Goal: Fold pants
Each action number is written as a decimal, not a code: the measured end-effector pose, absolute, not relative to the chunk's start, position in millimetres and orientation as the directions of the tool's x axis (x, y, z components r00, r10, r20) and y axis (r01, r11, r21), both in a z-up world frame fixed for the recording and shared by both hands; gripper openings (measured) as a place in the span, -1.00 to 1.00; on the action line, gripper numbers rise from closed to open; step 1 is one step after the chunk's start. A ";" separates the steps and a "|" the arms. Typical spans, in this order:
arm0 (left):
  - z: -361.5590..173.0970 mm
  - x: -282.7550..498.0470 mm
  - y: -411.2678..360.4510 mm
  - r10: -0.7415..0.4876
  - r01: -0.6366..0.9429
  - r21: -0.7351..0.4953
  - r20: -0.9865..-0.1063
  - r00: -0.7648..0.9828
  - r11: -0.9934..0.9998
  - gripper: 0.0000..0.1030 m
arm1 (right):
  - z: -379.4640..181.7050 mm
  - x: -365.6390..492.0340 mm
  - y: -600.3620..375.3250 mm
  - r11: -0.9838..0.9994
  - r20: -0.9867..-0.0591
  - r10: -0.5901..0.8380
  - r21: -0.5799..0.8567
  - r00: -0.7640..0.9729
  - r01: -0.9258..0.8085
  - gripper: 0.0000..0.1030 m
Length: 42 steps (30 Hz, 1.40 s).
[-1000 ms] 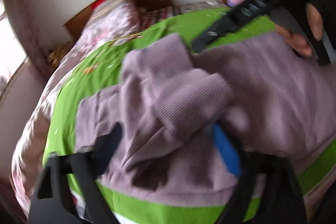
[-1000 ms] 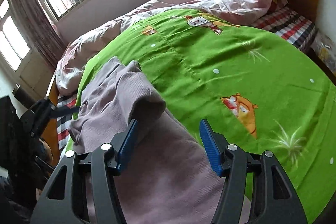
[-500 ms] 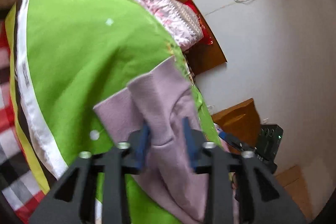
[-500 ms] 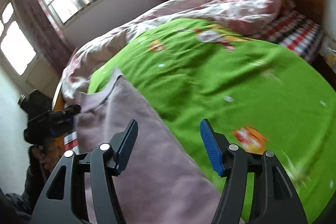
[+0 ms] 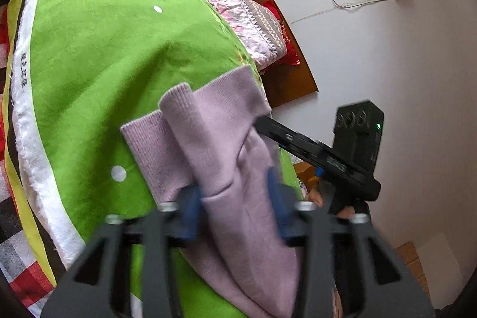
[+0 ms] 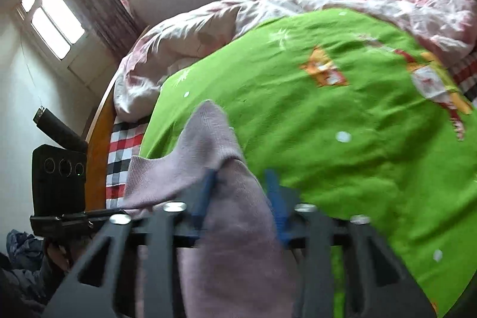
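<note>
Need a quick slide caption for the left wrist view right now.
Left gripper closed on lilac knit pants above the green blanket, right gripper alongside.

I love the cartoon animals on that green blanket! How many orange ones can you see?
2 on the green blanket, in the right wrist view: one orange animal near the middle, another toward the right edge. More may be hidden under the lilac pants.

- A short line of small dark printed characters runs along the white woven border strip (image 5: 23,70) of the bright green fleece blanket (image 5: 98,55), far left of the left fingers; the characters are too small to make out
- No other readable text
</note>
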State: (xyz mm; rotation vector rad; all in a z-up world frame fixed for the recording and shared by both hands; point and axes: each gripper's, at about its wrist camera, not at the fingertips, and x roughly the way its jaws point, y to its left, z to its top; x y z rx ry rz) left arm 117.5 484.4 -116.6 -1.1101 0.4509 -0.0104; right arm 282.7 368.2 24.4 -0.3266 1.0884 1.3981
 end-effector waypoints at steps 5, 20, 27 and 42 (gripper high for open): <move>-97.4 112.2 481.3 -0.197 -0.210 -0.839 -0.348 0.917 0.502 -0.84 | 48.0 260.7 358.2 0.178 -0.749 0.654 0.290 -0.108 -0.940 -0.74; -113.2 73.5 500.8 -0.131 -0.356 -0.848 -0.435 0.891 0.393 0.55 | 34.3 291.6 366.8 0.204 -0.758 0.612 0.430 -0.228 -0.880 0.57; -144.8 93.5 505.1 -0.292 -0.254 -0.932 -0.326 0.899 0.261 0.55 | 0.7 300.3 380.4 0.131 -0.688 0.552 0.629 -0.470 -0.767 0.36; -78.1 113.1 489.0 -0.169 -0.255 -0.793 -0.406 0.898 0.553 -0.71 | 56.9 276.0 360.4 0.086 -0.725 0.643 0.388 -0.247 -0.918 -0.63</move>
